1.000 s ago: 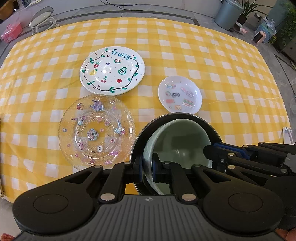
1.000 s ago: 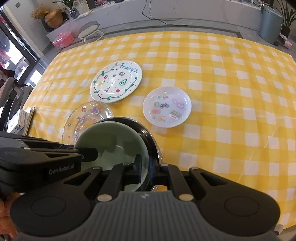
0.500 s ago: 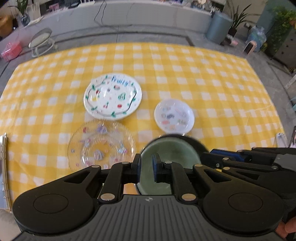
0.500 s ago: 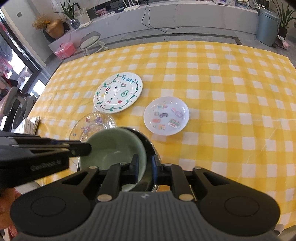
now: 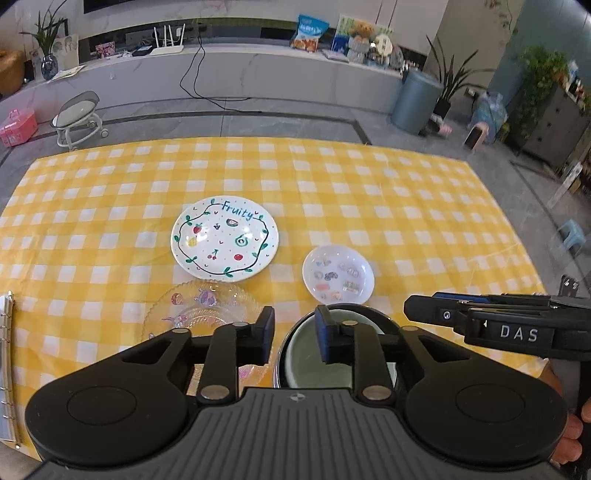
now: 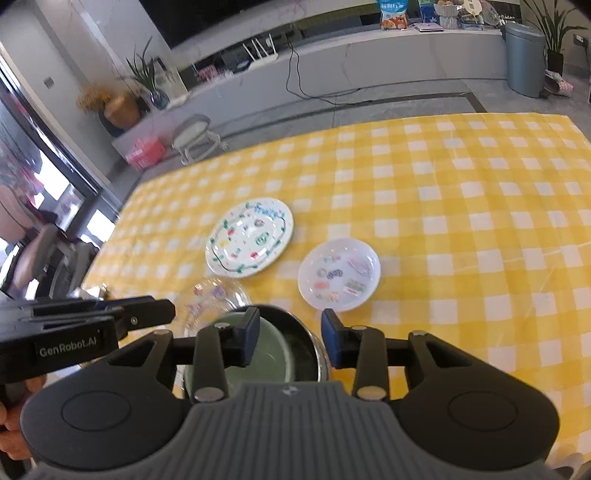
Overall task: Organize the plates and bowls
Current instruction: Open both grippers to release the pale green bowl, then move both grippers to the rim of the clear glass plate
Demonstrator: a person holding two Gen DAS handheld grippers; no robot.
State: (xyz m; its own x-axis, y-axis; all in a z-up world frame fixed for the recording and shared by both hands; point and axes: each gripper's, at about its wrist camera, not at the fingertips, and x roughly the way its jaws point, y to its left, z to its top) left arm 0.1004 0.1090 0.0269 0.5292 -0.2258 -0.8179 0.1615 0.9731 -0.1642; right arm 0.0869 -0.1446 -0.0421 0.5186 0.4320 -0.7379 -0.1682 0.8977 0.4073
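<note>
a long pale marble-look counter (image 5: 236,70) runs along the far wall, with a white router (image 5: 168,38), snack bags and a teddy bear (image 5: 361,29) on top. a black cable (image 5: 201,79) trails down to the grey tiled floor (image 5: 258,122). a grey-blue bin (image 5: 415,101) stands by potted plants at the right; a small wheeled stool (image 5: 79,118) and pink box (image 5: 16,127) sit left. daylight enters through dark-framed glass doors (image 6: 55,184).
</note>
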